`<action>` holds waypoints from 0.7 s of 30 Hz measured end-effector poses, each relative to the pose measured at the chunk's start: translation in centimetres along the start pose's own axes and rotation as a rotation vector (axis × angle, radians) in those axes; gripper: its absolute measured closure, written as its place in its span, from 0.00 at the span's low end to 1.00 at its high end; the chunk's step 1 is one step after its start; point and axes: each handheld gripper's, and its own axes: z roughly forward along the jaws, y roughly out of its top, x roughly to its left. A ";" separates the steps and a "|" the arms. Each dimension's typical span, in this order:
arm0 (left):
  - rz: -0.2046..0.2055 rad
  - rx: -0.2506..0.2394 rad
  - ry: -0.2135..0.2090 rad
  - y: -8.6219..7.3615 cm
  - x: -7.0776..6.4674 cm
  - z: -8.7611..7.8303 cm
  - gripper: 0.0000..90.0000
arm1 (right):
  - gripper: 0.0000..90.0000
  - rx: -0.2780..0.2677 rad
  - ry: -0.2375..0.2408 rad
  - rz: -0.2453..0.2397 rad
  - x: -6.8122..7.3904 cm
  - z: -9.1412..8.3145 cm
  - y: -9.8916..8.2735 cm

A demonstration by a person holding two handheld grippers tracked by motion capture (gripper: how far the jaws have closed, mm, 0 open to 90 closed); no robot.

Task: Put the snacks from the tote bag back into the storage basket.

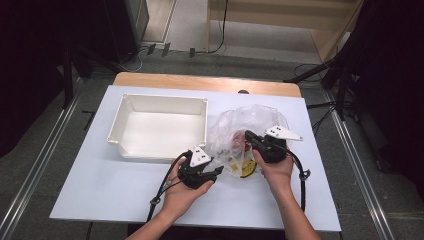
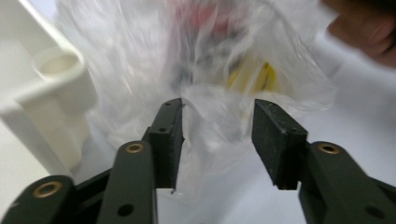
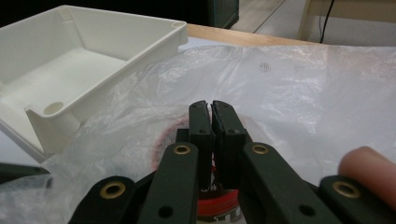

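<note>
Your right hand-held gripper [image 3: 209, 108] has its jaws together, pinching a fold of the clear plastic bag [image 1: 250, 125] near its top. Your left hand-held gripper [image 2: 217, 140] stands with jaws apart — bag film sits between them, but the pads do not press on it. The bag lies on the white tabletop [image 1: 100, 185], right of centre, just beside the white tray [image 1: 160, 125] — red and yellow items show through it.

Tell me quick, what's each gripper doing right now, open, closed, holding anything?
Left gripper: open, with plastic bag film between the jaws, not pinched.
Right gripper: closed, pinching the plastic bag.
</note>
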 end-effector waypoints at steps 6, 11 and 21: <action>0.010 -0.083 -0.016 2.0 -1.5 -0.4 0.42 | 1.00 0.021 0.043 0.014 0.3 0.3 -0.2; -0.007 -0.040 0.017 3.0 -2.4 2.6 0.25 | 1.00 0.042 0.026 0.037 0.1 0.6 -0.6; -0.014 0.008 0.070 3.6 -1.6 5.2 0.90 | 1.00 0.005 0.021 0.042 -0.4 -0.4 -0.3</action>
